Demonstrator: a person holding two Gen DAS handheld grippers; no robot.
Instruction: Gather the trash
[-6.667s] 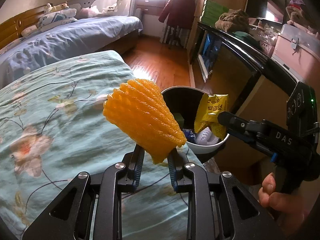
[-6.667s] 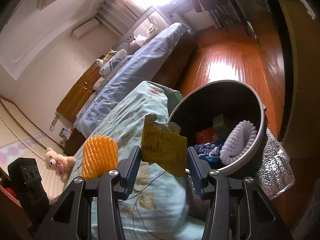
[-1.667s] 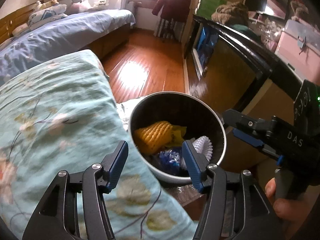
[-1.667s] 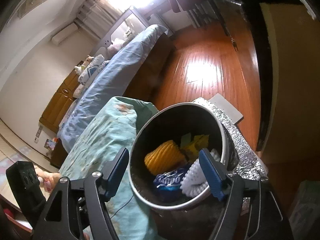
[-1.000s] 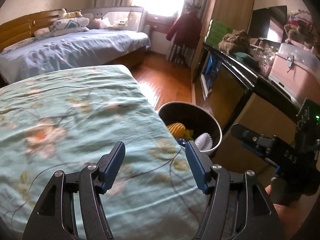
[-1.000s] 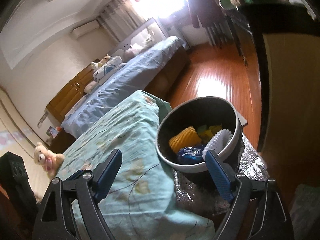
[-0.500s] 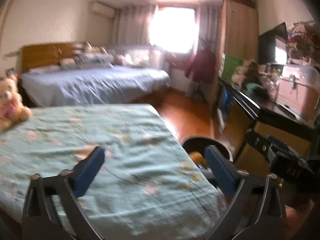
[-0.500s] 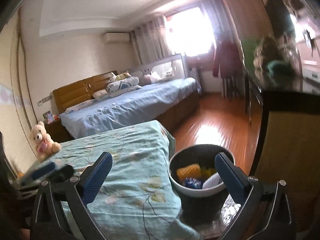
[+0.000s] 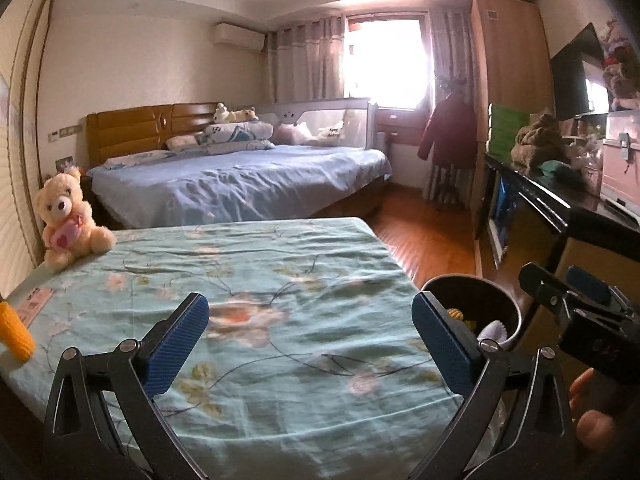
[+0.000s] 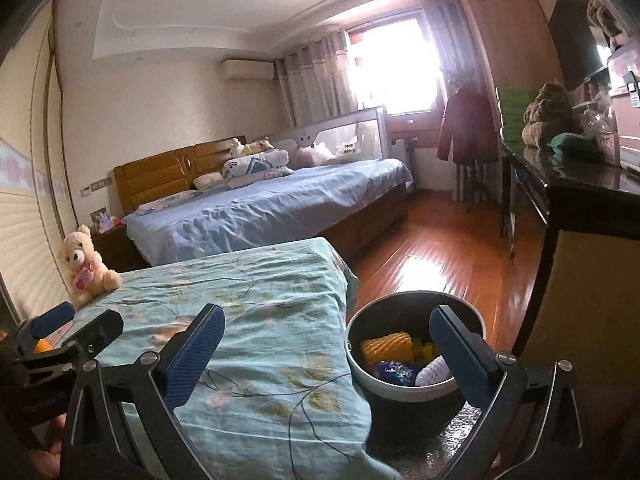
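A dark round trash bin [image 10: 416, 392] stands on the floor by the corner of the teal flowered bed [image 10: 256, 312]. It holds an orange foam net [image 10: 386, 347], a blue wrapper [image 10: 394, 372], yellow scraps and a white foam net [image 10: 434, 370]. The bin also shows in the left wrist view [image 9: 476, 300]. Another orange foam piece [image 9: 16, 332] lies at the bed's far left edge. My left gripper [image 9: 310, 344] is wide open and empty above the bed. My right gripper [image 10: 326, 354] is wide open and empty, above the bed corner and bin.
A teddy bear [image 9: 66, 216] sits at the bed's back left. A blue bed [image 9: 240, 184] lies behind. A dark cabinet [image 10: 580, 208] with clutter runs along the right. Wooden floor [image 10: 440, 256] lies between. Foil sheet [image 10: 460, 436] lies under the bin.
Both grippers dropped the orange net and the yellow wrapper into the bin, then pulled back and up from it. Their jaws have opened wider. The whole room has come into view.
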